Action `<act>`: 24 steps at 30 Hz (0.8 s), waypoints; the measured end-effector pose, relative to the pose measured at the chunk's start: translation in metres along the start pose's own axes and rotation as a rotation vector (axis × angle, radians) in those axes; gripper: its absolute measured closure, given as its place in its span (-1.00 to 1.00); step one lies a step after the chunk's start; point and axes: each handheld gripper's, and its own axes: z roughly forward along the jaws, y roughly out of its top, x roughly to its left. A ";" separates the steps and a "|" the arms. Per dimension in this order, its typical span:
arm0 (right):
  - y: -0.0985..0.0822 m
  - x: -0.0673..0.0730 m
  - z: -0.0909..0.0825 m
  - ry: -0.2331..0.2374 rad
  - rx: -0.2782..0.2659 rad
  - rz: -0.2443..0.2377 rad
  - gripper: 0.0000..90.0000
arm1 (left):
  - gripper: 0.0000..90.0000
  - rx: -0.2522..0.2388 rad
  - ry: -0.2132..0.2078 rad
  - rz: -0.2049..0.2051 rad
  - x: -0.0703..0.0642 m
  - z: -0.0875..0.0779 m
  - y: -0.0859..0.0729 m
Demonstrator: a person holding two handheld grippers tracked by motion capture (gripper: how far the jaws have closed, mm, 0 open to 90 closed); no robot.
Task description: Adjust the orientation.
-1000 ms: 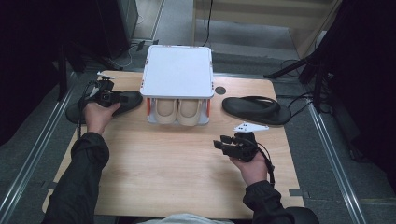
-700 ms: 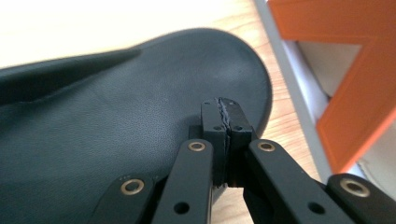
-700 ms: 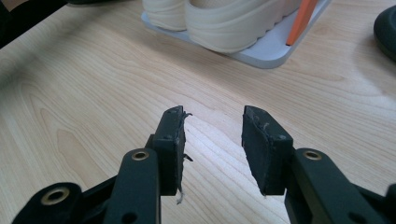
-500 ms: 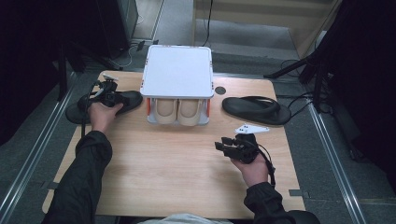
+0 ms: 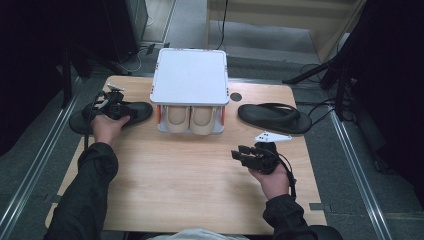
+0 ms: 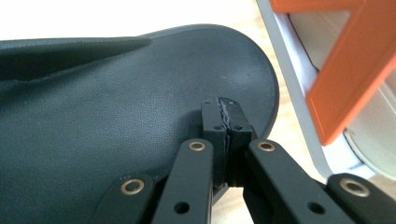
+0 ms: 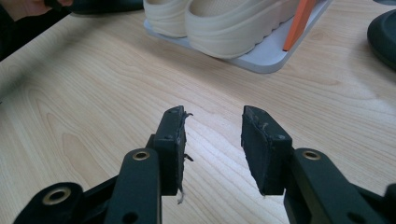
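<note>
Matte black flip-flop (image 6: 116,116), pebbled leather-like footbed, rounded end

The person wore dark long sleeves (image 5: 85,200). Each black gripper, the left gripper (image 6: 225,122) and the right gripper (image 7: 212,140), had linked arms with brass rivets, worn, frayed pads and a trailing black cable (image 5: 289,172).

Gripper (image 6: 226,122): jaws pressed together, over the sandal's rounded end
Sandal (image 6: 107,116): black, grainy insole, on the table
Rack (image 6: 337,70): orange brace, grey frame, just beside sandal
</note>
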 end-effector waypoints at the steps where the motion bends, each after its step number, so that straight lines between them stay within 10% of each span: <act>1: 0.000 -0.001 0.000 0.001 -0.003 -0.003 0.36 | 1.00 0.002 -0.001 0.006 -0.001 -0.001 -0.002; 24: 0.011 -0.004 0.005 0.024 -0.009 0.001 0.37 | 1.00 0.028 -0.038 0.053 -0.020 -0.025 -0.048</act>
